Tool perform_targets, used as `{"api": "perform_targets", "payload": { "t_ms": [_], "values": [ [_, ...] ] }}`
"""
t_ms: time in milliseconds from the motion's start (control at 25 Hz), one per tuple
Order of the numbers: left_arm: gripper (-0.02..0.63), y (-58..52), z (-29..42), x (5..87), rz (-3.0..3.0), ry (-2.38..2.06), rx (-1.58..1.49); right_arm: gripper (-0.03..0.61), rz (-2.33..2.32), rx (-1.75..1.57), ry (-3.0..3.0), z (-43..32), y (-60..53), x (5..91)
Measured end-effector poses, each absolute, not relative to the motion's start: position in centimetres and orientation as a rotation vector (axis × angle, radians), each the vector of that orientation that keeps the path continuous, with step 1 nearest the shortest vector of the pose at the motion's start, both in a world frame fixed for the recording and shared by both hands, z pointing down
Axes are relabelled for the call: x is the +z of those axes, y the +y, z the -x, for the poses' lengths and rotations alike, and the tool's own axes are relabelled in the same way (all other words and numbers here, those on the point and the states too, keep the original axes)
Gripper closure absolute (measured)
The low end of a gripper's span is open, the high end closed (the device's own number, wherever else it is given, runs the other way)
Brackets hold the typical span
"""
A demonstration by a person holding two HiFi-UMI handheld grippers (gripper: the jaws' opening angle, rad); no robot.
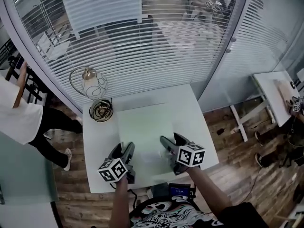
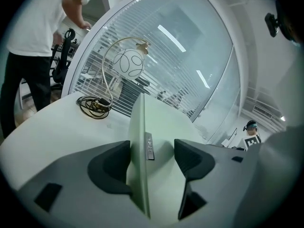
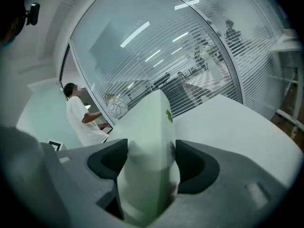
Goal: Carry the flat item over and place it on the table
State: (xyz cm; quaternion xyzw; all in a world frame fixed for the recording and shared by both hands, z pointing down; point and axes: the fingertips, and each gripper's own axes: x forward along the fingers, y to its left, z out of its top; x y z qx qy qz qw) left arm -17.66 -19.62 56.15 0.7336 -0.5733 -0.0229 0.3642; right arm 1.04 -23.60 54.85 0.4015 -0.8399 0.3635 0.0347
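Flat panel (image 1: 152,127) over the white table (image 1: 97,141) looks stiff, light and kinda slick, so its near edge seems the spot to grab: right gripper (image 1: 172,140) is clamped on it, left gripper (image 1: 124,147) straddles it with one jaw off.

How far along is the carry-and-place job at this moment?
Done, apparently: the flat panel is over the white table and seems to rest on it. In hand: the right gripper is clamped on its edge, and the left gripper stands open around it. Left: release the right gripper and withdraw both.
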Motion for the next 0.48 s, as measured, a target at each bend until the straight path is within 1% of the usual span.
{"api": "perform_targets", "payload": {
  "t_ms": [480],
  "values": [
    [0.324, -20.4, 16.8, 58.8, -1.836, -1.45, -0.023, 0.279, -1.226, 1.177, -2.521, -1.8, -24.4, 57.4]
  ]
}}
